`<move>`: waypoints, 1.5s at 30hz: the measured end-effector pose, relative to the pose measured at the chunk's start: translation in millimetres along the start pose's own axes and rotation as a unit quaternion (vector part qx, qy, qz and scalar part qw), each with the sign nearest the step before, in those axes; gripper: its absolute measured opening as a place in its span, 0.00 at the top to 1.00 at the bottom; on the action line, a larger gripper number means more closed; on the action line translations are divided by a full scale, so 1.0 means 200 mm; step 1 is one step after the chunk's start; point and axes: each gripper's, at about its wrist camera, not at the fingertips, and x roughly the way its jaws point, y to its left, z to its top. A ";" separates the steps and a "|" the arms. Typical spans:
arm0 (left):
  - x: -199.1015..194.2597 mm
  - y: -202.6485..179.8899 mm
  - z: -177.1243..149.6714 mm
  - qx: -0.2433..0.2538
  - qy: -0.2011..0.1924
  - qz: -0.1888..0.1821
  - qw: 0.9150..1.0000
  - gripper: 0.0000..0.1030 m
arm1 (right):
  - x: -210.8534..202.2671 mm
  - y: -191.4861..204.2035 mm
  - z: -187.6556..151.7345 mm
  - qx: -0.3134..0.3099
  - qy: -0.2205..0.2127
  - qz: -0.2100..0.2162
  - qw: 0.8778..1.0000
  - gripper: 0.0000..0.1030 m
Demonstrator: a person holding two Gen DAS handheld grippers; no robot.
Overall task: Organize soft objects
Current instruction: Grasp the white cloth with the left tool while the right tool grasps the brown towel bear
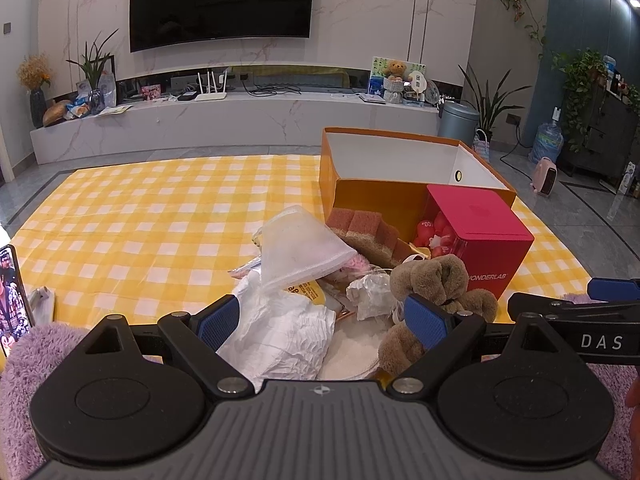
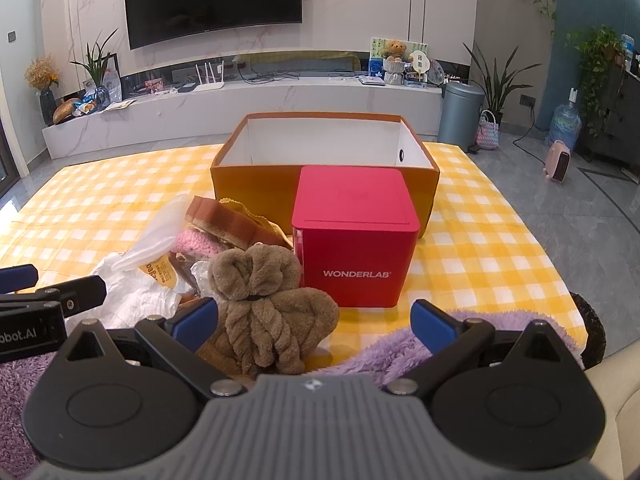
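A heap of soft things lies on the yellow checked cloth [image 1: 140, 216]: a brown towel bear [image 1: 436, 280] [image 2: 264, 304], a white mesh bag [image 1: 300, 252], crumpled white paper [image 1: 276, 332], brown sponges [image 1: 368, 228] [image 2: 232, 220] and a pink knit piece [image 2: 196, 242]. Behind stands an open orange box [image 1: 400, 168] [image 2: 320, 156] with nothing visible inside. My left gripper [image 1: 322, 320] is open over the white paper, its right finger against the bear. My right gripper [image 2: 314, 320] is open, the bear between its fingers, untouched on the right side.
A red WONDERLAB box [image 1: 480, 240] [image 2: 356, 240] stands in front of the orange box, right of the heap. Purple fluffy fabric [image 2: 400, 348] [image 1: 24, 360] lies at the near edge. A phone [image 1: 10, 292] leans at the left. A TV console runs along the far wall.
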 end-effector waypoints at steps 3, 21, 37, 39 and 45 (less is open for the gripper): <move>0.01 0.00 -0.02 0.007 0.002 -0.002 1.000 0.00 | 0.00 -0.01 -0.01 0.005 -0.004 0.007 1.000 0.03; 0.19 0.17 -0.03 0.010 0.077 -0.023 0.997 0.29 | 0.32 0.11 -0.05 -0.043 0.072 0.062 0.995 0.07; 0.60 0.36 0.01 0.021 0.166 -0.005 0.986 0.22 | 0.64 0.19 -0.02 -0.075 0.113 0.052 0.989 0.04; 0.62 0.35 0.00 0.026 0.171 -0.010 0.985 0.27 | 0.67 0.19 -0.02 -0.071 0.118 0.055 0.989 0.05; 0.59 0.33 -0.02 0.038 0.158 -0.025 0.986 0.61 | 0.68 0.18 -0.02 -0.065 0.117 0.069 0.989 0.22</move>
